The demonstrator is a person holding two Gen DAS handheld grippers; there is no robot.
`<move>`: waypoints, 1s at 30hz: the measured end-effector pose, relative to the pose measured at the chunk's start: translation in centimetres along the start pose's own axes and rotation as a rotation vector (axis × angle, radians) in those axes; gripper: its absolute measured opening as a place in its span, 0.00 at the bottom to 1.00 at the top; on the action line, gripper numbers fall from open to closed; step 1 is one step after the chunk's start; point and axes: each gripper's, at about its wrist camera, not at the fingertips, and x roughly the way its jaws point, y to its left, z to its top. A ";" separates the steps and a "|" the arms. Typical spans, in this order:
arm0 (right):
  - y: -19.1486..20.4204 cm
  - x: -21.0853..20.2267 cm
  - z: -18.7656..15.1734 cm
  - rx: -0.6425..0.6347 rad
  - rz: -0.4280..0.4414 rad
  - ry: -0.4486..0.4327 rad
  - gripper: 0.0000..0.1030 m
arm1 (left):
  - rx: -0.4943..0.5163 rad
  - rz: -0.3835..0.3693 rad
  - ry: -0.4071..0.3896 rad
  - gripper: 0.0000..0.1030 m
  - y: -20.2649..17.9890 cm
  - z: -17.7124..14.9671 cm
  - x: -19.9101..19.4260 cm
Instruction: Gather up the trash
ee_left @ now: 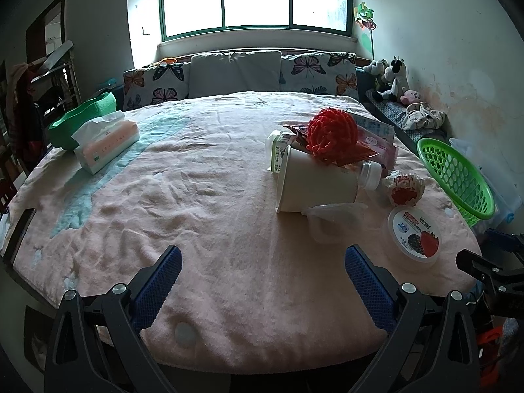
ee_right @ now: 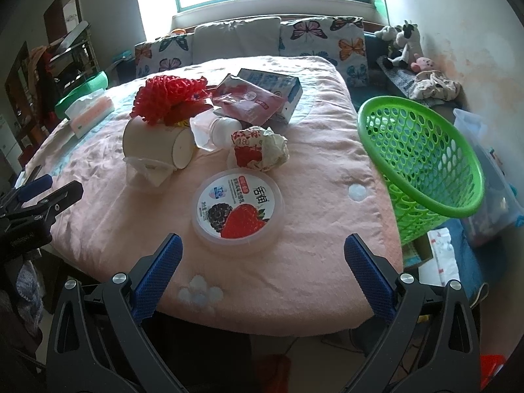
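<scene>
A pile of trash lies on the pink-covered table (ee_left: 196,229): a tipped paper cup (ee_left: 317,183), a red net ball (ee_left: 330,134), a small white bottle (ee_left: 371,173), a crumpled wrapper (ee_left: 406,188), a clear plastic cup (ee_left: 327,222) and a round yogurt tub (ee_left: 414,235). In the right wrist view the yogurt tub (ee_right: 237,211) lies just ahead of my open right gripper (ee_right: 262,252), with the wrapper (ee_right: 258,149), paper cup (ee_right: 157,145) and red net ball (ee_right: 170,96) beyond. My left gripper (ee_left: 262,262) is open and empty over bare cloth. A green basket (ee_right: 422,163) stands tilted at the table's right edge.
A tissue box (ee_left: 106,142) and a green bowl-like tub (ee_left: 83,119) sit at the far left. A red pouch (ee_right: 249,100) lies on a blue-white box (ee_right: 278,86). A sofa with butterfly cushions (ee_left: 235,75) lies behind. Stuffed toys (ee_left: 393,80) sit at the right wall.
</scene>
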 end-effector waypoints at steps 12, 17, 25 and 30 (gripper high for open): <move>-0.3 1.3 1.3 -0.002 0.024 -0.005 0.95 | 0.005 -0.010 0.007 0.94 0.2 1.2 0.7; -0.7 2.7 2.6 -0.002 0.052 -0.006 0.93 | 0.001 -0.019 0.012 0.94 0.3 2.0 1.1; -1.2 5.8 5.0 -0.005 0.091 0.007 0.87 | 0.018 -0.062 0.005 0.93 -0.1 3.9 1.6; -1.4 7.8 6.4 -0.002 0.094 0.022 0.83 | 0.018 -0.105 0.008 0.93 -0.2 5.5 2.3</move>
